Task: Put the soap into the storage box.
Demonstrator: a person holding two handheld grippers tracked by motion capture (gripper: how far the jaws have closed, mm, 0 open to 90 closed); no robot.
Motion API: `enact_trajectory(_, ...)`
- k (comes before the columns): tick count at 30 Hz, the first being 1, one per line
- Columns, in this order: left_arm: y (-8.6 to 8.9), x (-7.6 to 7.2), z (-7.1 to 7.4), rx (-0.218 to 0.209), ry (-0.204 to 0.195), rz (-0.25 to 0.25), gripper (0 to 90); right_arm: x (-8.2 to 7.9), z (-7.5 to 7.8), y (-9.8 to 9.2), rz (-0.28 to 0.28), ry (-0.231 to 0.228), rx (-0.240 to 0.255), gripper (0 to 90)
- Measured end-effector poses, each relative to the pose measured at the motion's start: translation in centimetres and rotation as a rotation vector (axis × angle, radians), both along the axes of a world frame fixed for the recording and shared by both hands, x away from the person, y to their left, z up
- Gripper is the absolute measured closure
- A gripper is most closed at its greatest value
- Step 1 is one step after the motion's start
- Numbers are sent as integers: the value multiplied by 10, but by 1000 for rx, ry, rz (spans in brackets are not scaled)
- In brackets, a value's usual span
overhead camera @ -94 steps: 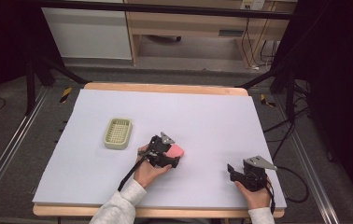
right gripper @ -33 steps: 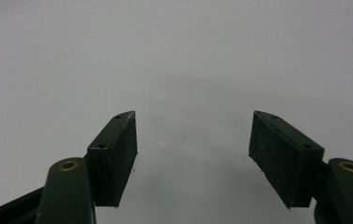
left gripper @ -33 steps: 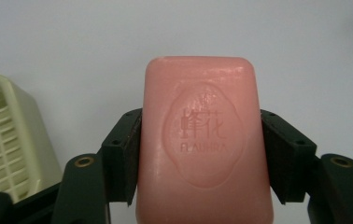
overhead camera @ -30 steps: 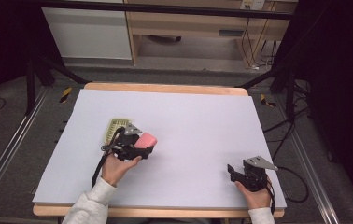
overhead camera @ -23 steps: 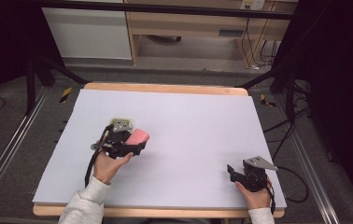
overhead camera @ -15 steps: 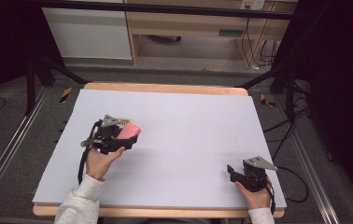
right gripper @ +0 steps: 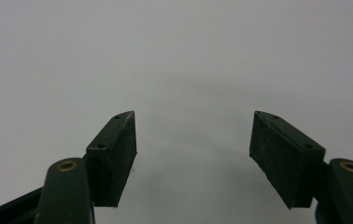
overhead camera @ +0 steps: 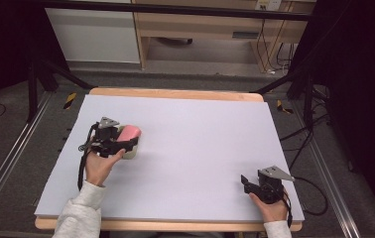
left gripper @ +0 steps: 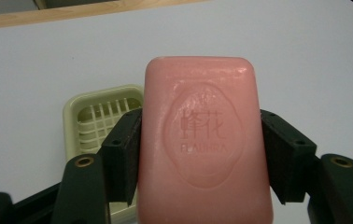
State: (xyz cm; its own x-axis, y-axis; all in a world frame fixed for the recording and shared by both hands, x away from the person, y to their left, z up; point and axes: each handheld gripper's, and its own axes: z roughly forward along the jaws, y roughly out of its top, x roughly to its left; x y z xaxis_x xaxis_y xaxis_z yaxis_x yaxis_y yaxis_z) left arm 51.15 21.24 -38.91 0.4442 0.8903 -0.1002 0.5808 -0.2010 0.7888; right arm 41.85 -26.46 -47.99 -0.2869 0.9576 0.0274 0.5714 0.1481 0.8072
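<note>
The left hand-held gripper point(overhead camera: 126, 144) has carried the pink, rounded bar of soap point(left gripper: 205, 140) left across the desk point(overhead camera: 200, 148) and grips it over the pale green plastic soap dish point(left gripper: 97, 116). Next: lower it in gently, then let go. The right hand-held gripper point(right gripper: 193, 154) rests wide open, holding nothing.

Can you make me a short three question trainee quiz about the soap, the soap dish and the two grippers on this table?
1. What does the left gripper hold?
2. True or false: the pink soap bar already lies in the soap dish.
3. The right gripper is: A open, nothing between its jaws; B shut on the soap; C shut on the dish.

Key
1. The pink soap bar, clamped between its jaws.
2. False: it is held in the jaws, with the pale green dish beyond and below it.
3. A
</note>
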Motion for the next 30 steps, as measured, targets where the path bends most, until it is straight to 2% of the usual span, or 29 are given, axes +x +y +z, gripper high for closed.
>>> enact_trajectory(11, 7, 15, -6, 0, 3, 44, 372, 0, 0, 1, 2, -1, -6, 318)
enact_trajectory(17, 8, 27, -14, 26, 11, 68, 372, 0, 0, 1, 0, 0, -4, 318)
enact_trajectory(21, 10, 31, -20, 31, 22, 76, 372, 0, 0, 1, 0, -1, -7, 317)
enact_trajectory(25, 13, 34, -26, 57, 30, 91, 372, 0, 0, 1, 0, -1, -4, 318)
enact_trajectory(30, 16, 38, -30, 54, 34, 107, 372, 0, 0, 1, 0, -1, -3, 318)
